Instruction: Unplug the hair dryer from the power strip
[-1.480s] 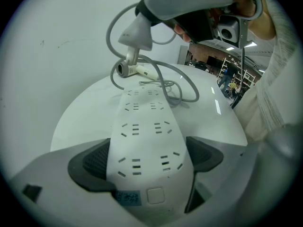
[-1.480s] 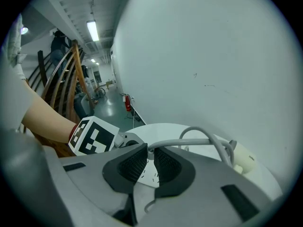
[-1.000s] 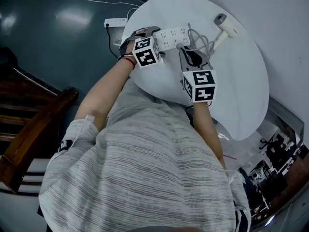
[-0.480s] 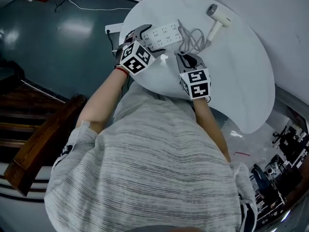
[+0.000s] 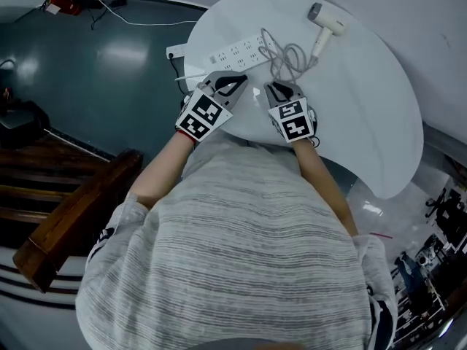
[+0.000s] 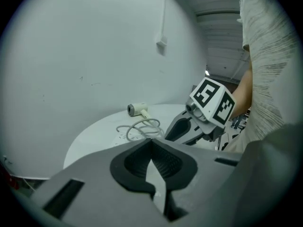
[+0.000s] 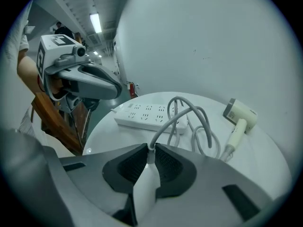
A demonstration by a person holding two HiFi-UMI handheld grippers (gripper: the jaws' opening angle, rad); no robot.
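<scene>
Plug (image 7: pixel 144 189) half hidden between right fingers (image 7: pixel 174 163).

Left gripper (image 5: pixel 235 82) lifted off power strip (image 5: pixel 237 50), jaws just closed, empty. Right gripper (image 5: pixel 280 87) pulled plug (image 7: pixel 144 183) back toward the tabletop's near edge.

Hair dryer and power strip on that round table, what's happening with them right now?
A person with a gripper in each hand is unplugging the hair dryer. The right gripper is shut on the dryer's white plug, which is out of the power strip. The grey cord loops back over the strip to the dryer lying on the white table. The left gripper has just closed its jaws on nothing, clear of the strip.
</scene>
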